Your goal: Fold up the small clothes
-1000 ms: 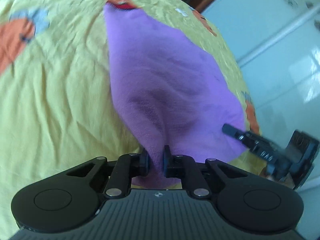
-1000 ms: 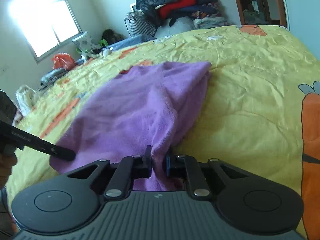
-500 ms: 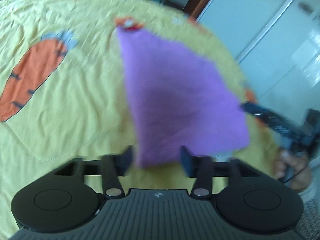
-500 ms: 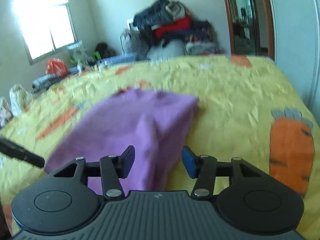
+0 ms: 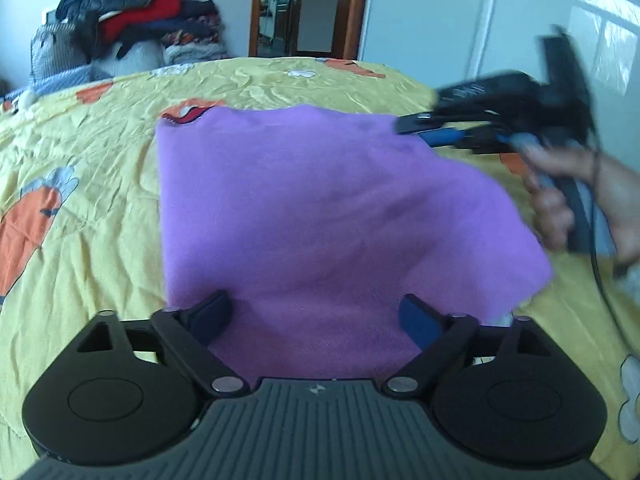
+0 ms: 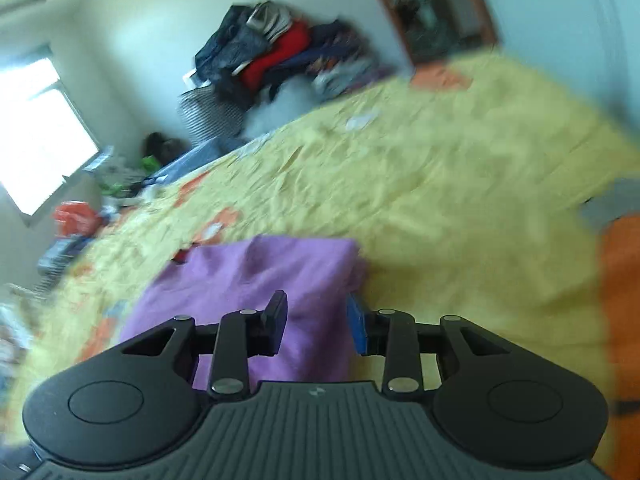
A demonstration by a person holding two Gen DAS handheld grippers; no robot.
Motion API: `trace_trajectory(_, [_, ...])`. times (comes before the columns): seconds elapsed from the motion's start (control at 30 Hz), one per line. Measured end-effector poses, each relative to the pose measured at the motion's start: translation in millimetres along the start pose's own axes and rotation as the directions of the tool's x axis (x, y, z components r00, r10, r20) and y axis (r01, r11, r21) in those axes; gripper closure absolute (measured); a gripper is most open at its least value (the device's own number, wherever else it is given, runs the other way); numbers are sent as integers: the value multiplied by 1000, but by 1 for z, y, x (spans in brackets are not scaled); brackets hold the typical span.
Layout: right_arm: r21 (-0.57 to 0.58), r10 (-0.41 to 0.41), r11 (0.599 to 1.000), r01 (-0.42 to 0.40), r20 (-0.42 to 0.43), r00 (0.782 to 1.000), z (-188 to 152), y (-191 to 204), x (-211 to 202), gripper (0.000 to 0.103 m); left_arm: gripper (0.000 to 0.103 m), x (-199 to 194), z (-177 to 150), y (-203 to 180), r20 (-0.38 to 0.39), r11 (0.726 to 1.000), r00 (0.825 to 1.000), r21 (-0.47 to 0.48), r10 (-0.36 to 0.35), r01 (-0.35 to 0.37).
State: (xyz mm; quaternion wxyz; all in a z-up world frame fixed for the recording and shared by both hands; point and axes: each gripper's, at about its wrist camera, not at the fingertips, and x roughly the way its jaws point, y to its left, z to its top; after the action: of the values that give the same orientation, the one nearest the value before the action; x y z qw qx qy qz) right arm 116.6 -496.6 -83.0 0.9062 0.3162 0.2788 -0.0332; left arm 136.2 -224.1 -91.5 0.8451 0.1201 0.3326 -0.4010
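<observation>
purple garment (image 5: 320, 208): small knit piece, lying flat on yellow bedspread (image 5: 80, 216) with orange carrot prints; near edge under left gripper, far edge by a red-and-white print; no visible contact with either set of pads.

left gripper (image 5: 316, 316): jaws spread wide, just been opening; purple cloth visible between the 2 blue pads (image 5: 416, 320), pads clear of it, nothing gripped.

right gripper (image 6: 316, 322): jaws narrowly parted, just eased a little closer after opening; right-hand corner of the garment (image 6: 256, 292) seen between and beyond the fingers, pads not pressing on it; same gripper (image 5: 412, 124) seen blurred from left wrist view, tips over the garment's far right corner, held by right hand (image 5: 568, 196) with a dark cable trailing down.

surroundings: pile of clothes (image 5: 132, 20), dark, red and blue, heaped at far side of the bed; wooden-framed doorway (image 5: 308, 4) behind; bright window (image 6: 36, 152) on the left in right wrist view; assorted clutter below the window, too blurred to identify; right wrist view heavily motion-blurred and tilted.
</observation>
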Motion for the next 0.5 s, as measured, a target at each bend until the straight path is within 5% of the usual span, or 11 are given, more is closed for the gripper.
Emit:
trace_trajectory(0.03, [-40, 5, 999, -6, -13, 1000, -1, 3, 7, 75, 5, 1, -1, 1, 6, 1000, 1000, -7, -2, 2])
trace_trajectory(0.07, [-110, -44, 993, 44, -2, 999, -2, 11, 9, 96, 3, 0, -3, 1, 12, 1000, 1000, -15, -5, 5])
trace_trajectory(0.27, [-292, -180, 931, 219, 154, 972, -2, 51, -7, 99, 0, 1, -3, 2, 6, 1000, 1000, -19, -17, 18])
trace_trajectory(0.37, [-310, -264, 913, 266, 50, 963, -5, 40, 21, 97, 0, 1, -7, -6, 15, 1000, 1000, 13, 13, -13])
trace_trajectory(0.4, [-299, -267, 913, 277, 76, 961, -6, 37, 18, 91, 0, 1, -8, -9, 18, 999, 1000, 24, 25, -25])
trace_trajectory(0.47, [-282, -322, 896, 343, 120, 939, -8, 43, 3, 44, 0, -1, -9, -9, 13, 999, 1000, 14, 29, -29])
trace_trajectory(0.5, [-294, -297, 897, 331, 153, 942, -13, 49, -13, 41, 0, -1, -8, -8, 11, 1000, 1000, 8, 24, -24])
